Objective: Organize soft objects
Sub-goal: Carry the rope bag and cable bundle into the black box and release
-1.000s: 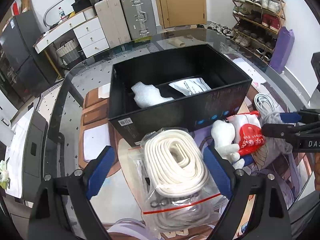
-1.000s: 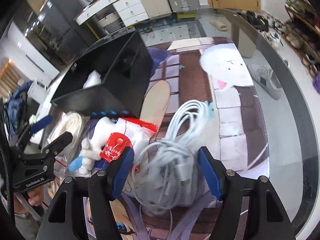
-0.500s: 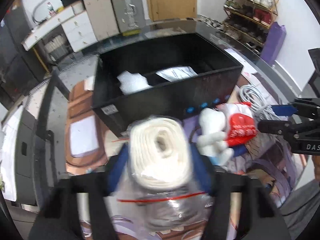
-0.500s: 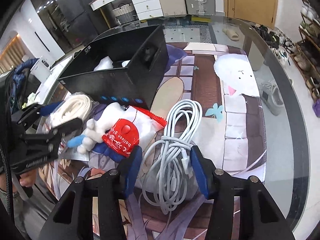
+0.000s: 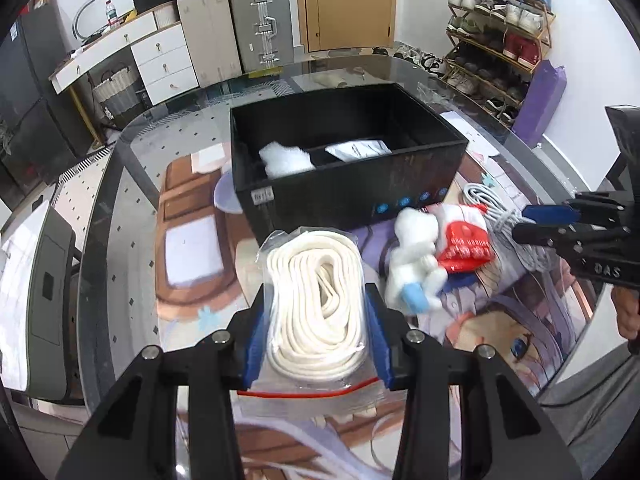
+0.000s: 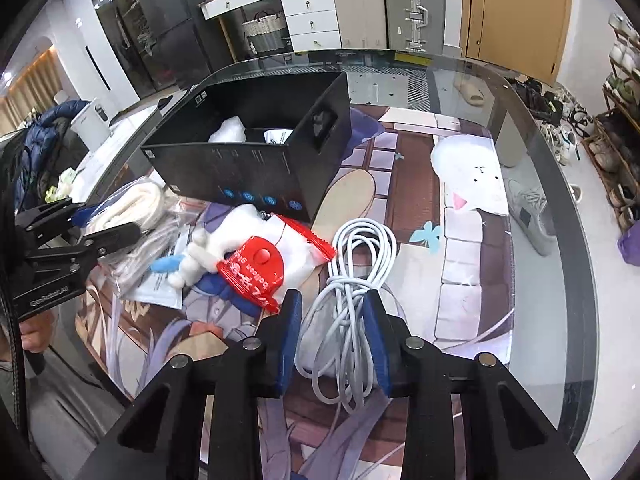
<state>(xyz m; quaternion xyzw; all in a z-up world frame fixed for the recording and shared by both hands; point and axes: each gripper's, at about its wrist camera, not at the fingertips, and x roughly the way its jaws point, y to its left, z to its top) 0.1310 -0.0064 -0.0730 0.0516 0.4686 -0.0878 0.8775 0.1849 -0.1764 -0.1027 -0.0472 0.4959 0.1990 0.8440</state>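
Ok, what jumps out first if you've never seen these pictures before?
Nearest, the left hand-held gripper squeezes a clear plastic bag of coiled cream rope, while the right hand-held gripper pinches a bundle of white cable. Behind them an open black cardboard box stands on the glass-topped table.

Rope bag (image 5: 316,308) before box (image 5: 348,196), plush (image 5: 416,264) right, cable (image 6: 352,280) perhaps rightmost

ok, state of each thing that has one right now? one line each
left gripper: shut on the bagged rope
bagged rope: coiled, zip bag sealed
right gripper: shut on the cable bundle
cable bundle: looped, knotted at the middle
black box: open-topped, partly filled
plush toy: lying on the mat, not gripped
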